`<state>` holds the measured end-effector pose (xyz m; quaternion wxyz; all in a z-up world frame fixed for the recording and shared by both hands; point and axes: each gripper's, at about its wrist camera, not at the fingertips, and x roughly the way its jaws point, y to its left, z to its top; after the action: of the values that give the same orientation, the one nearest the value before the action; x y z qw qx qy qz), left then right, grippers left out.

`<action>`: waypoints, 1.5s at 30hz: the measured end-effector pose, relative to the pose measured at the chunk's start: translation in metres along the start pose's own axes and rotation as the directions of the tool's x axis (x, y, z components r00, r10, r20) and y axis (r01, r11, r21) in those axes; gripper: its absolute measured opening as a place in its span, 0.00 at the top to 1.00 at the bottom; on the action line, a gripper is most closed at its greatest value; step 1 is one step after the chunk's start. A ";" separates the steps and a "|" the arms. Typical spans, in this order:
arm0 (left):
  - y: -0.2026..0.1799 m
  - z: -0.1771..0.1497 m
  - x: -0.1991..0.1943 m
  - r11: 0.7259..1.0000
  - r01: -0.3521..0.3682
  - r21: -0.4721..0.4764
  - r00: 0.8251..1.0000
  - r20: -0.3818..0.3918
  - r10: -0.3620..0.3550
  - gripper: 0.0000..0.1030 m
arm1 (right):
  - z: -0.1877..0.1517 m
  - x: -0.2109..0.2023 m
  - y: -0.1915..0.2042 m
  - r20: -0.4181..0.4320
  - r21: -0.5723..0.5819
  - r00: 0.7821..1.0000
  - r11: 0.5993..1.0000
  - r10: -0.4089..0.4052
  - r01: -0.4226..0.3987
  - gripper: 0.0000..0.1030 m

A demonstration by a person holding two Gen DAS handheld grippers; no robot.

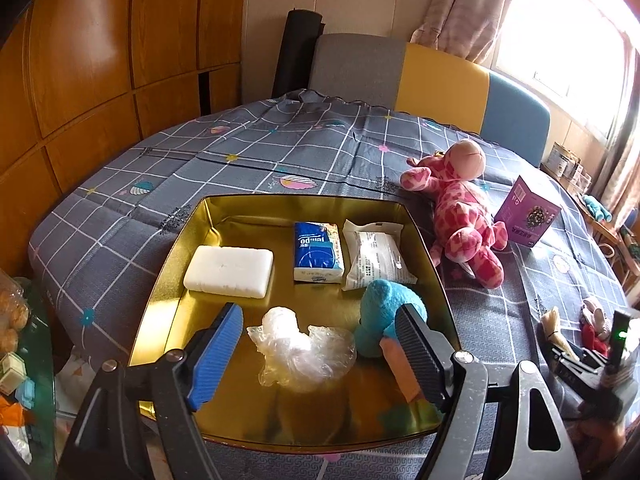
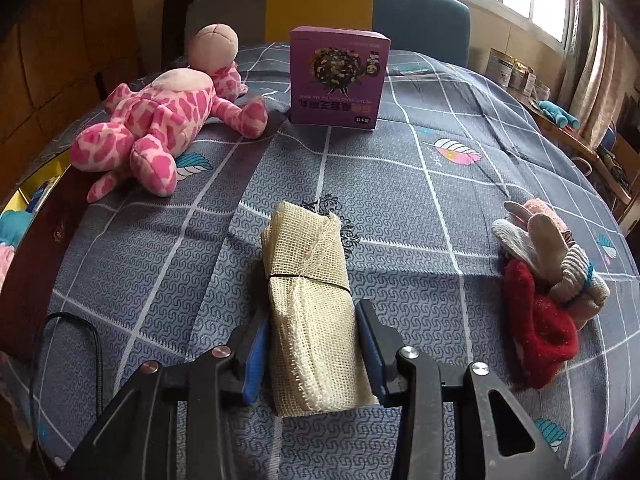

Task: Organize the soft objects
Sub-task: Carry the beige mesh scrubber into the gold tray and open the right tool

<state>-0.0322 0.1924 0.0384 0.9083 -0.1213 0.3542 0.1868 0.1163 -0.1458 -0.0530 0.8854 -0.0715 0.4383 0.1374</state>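
A gold tin tray (image 1: 168,320) on the bed holds a white sponge (image 1: 229,271), a blue tissue pack (image 1: 318,252), a white sachet (image 1: 376,256), a crumpled clear plastic bag (image 1: 300,354) and a blue plush toy (image 1: 390,312). My left gripper (image 1: 320,344) is open above the plastic bag. My right gripper (image 2: 314,340) has its jaws around a rolled cream mesh cloth (image 2: 308,280) lying on the bed, touching its sides. A pink giraffe plush (image 2: 160,124) lies at the left, also in the left wrist view (image 1: 460,208).
A purple box (image 2: 338,76) stands at the back of the bed, also in the left wrist view (image 1: 526,212). A pile of gloves (image 2: 548,280) lies at the right. A black cable (image 2: 80,332) lies at lower left. Chairs stand behind the bed.
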 end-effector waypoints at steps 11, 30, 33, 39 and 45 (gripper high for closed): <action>0.011 -0.007 0.005 1.000 -0.019 -0.016 1.000 -0.011 0.019 0.23 | 0.049 -0.049 0.058 0.060 -0.072 0.977 0.977 0.203 -0.198 0.60; 0.053 0.000 -0.011 0.987 -0.151 -0.048 0.986 0.068 0.155 0.23 | 0.125 -0.002 0.274 -0.205 -0.227 0.854 0.825 0.479 -0.518 0.59; 0.055 0.000 -0.009 0.987 -0.157 -0.045 0.985 0.064 0.159 0.23 | 0.122 0.012 0.286 -0.240 -0.235 0.858 0.830 0.454 -0.505 0.58; 0.055 -0.001 -0.007 0.985 -0.170 -0.038 0.983 0.058 0.172 0.23 | 0.117 0.024 0.288 -0.275 -0.188 0.836 0.827 0.474 -0.530 0.55; 0.053 0.000 -0.008 0.984 -0.174 -0.032 0.982 0.066 0.176 0.22 | 0.117 0.009 0.276 -0.224 -0.194 0.846 0.829 0.483 -0.525 0.54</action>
<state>-0.0603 0.2383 0.0387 0.8983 -0.0948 0.3296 0.2746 0.1258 0.1472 0.0087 0.7620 -0.0740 0.4926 0.4137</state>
